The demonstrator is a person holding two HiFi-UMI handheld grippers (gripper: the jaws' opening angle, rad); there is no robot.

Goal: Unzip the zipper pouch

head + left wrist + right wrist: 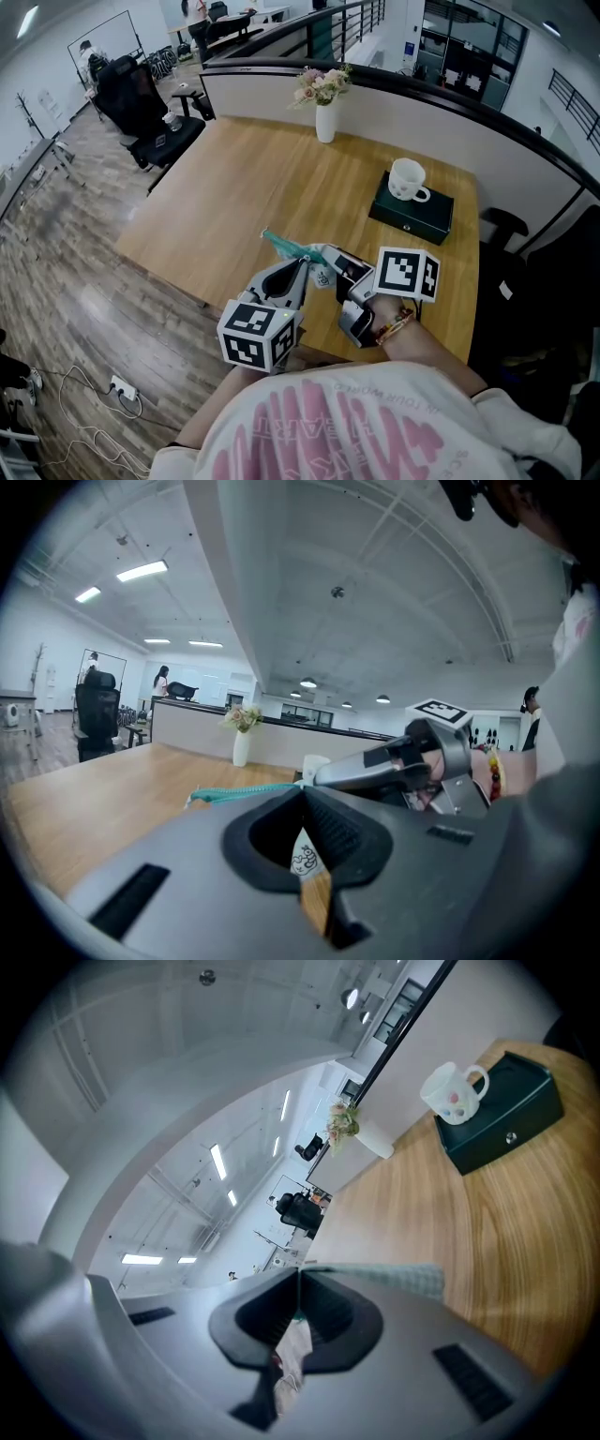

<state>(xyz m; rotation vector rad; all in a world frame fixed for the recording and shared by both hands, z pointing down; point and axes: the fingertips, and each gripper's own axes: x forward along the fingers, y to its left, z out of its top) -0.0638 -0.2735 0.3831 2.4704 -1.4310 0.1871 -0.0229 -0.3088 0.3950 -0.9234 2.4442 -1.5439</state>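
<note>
Evidently soft and light, the zipper pouch hangs over the tabletop, clamped between left gripper and right gripper (both pinching its fabric); best held taut beside the zipper

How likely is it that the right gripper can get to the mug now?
Probably not yet: the right gripper is shut on the pouch, which the left gripper also grips. The table towards the mug looks bare, so only its full jaws hinder it.

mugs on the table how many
1: a mug on the dark box, far right of the table. The near edge is partly hidden.
</note>
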